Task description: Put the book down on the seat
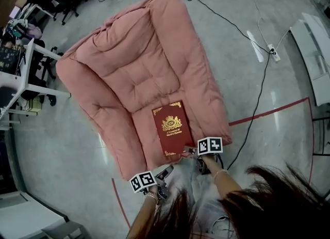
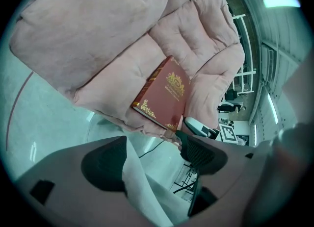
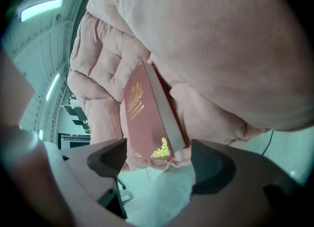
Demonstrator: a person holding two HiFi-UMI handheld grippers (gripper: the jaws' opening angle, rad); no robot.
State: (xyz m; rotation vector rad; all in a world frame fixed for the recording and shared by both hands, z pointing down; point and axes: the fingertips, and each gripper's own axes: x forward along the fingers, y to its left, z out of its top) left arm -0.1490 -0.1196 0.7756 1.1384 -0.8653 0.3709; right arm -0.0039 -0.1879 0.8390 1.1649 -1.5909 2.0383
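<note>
A dark red book (image 1: pixel 171 128) with gold ornament lies flat, cover up, on the front part of a pink padded seat (image 1: pixel 139 73) on the floor. My right gripper (image 1: pixel 192 153) is open at the book's near right corner. In the right gripper view the book (image 3: pixel 144 113) stands between and just beyond the spread jaws (image 3: pixel 157 164), apart from both pads. My left gripper (image 1: pixel 166 173) is open, lower left of the book and off the seat's front edge. The left gripper view has the book (image 2: pixel 167 93) ahead on the cushion (image 2: pixel 98 39), with the left gripper (image 2: pixel 152 160) holding nothing.
A black cable (image 1: pixel 258 93) runs over the grey floor to a power strip (image 1: pixel 273 52) on the right. A red tape line (image 1: pixel 273 111) crosses the floor beside the seat. A white desk (image 1: pixel 20 73) and chairs stand at left, white panels (image 1: pixel 314 52) at right.
</note>
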